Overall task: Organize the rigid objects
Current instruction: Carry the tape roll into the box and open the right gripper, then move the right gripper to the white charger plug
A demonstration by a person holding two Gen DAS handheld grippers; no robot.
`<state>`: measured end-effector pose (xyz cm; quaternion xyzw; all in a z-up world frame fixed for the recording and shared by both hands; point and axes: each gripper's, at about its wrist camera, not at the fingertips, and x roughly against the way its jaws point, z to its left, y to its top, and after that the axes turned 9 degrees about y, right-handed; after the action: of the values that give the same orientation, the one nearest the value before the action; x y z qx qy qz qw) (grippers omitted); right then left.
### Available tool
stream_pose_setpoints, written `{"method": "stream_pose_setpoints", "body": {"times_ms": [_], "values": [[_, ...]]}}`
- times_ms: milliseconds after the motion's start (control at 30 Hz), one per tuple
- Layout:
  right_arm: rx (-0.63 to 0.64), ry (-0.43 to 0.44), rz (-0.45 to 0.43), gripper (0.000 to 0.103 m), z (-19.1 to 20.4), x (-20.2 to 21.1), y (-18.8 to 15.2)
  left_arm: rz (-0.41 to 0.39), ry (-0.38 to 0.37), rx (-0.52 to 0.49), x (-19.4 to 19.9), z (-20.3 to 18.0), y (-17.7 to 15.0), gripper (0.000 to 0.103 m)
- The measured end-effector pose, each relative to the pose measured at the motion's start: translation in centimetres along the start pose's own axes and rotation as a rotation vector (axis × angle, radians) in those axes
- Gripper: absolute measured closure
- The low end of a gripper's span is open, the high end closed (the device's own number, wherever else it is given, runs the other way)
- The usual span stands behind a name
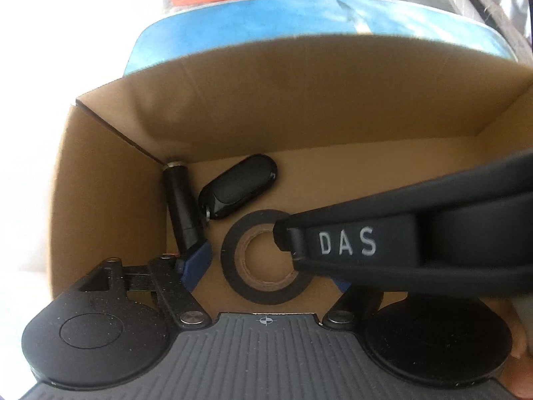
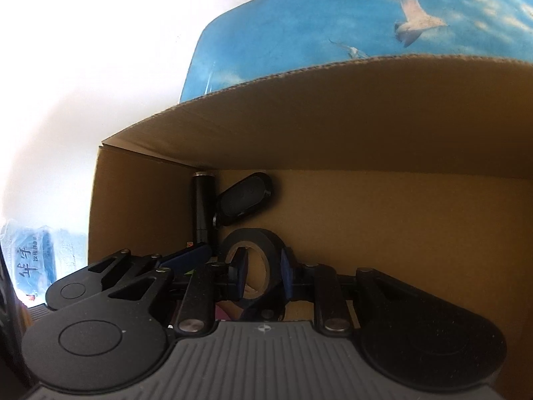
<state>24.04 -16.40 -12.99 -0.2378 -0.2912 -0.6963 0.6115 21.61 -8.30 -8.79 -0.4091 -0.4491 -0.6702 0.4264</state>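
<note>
Right gripper: low in the right wrist view, its jaws clenched on the roll of black tape, one blue pad inside the cardboard core, the other against the outer face.
Roll of black tape: in the right wrist view it stands on edge between the jaws; in the left wrist view it shows as a ring at lower centre, over the box floor.
Left gripper: at the bottom of the left wrist view, jaws released and spread to either side of the tape, pads not pressing on it; the right finger is mostly hidden behind the right gripper's black body marked "DAS".
Black cylinder: just left of the tape, lying along the box's left wall.
Black key fob: just beyond the tape, beside the cylinder, on the box floor.
Cardboard box: open-topped, holding all three things.
Blue surface: beyond the box, printed with sky and gulls.
</note>
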Motion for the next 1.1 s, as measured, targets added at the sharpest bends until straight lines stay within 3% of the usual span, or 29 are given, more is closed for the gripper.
{"method": "stream_pose_setpoints", "body": {"times_ms": [100, 167, 233, 533, 700, 833, 1000, 1100], "values": [[0.008, 0.006, -0.049, 0.078, 0.4, 1.3, -0.3, -0.031, -0.014, 0.022, 1.5, 0.9, -0.6, 0.026], [0.026, -0.005, -0.096, 0.071, 1.0, 2.7, -0.8, -0.058, -0.033, 0.045, 2.7, 1.7, -1.1, 0.025], [0.05, -0.021, -0.158, 0.044, 1.8, 4.5, -1.6, -0.09, -0.059, 0.062, 4.1, 2.4, -1.8, 0.025], [0.094, -0.115, -0.466, 0.017, 7.5, 14.8, -8.1, -0.344, -0.186, 0.057, 13.4, 5.7, -6.9, 0.022], [0.049, -0.138, -0.615, 0.015, 9.7, 19.8, -13.6, -0.44, -0.235, 0.039, 16.2, 6.9, -9.9, 0.021], [0.004, -0.155, -0.667, 0.015, 10.6, 21.6, -17.9, -0.468, -0.27, 0.025, 17.3, 6.8, -12.4, 0.021], [-0.072, -0.186, -0.601, 0.017, 9.4, 20.2, -22.3, -0.445, -0.294, -0.053, 16.6, 5.5, -16.6, 0.021], [-0.117, -0.196, -0.531, 0.023, 8.1, 18.4, -23.7, -0.406, -0.3, -0.104, 15.8, 3.7, -19.0, 0.021]]}}
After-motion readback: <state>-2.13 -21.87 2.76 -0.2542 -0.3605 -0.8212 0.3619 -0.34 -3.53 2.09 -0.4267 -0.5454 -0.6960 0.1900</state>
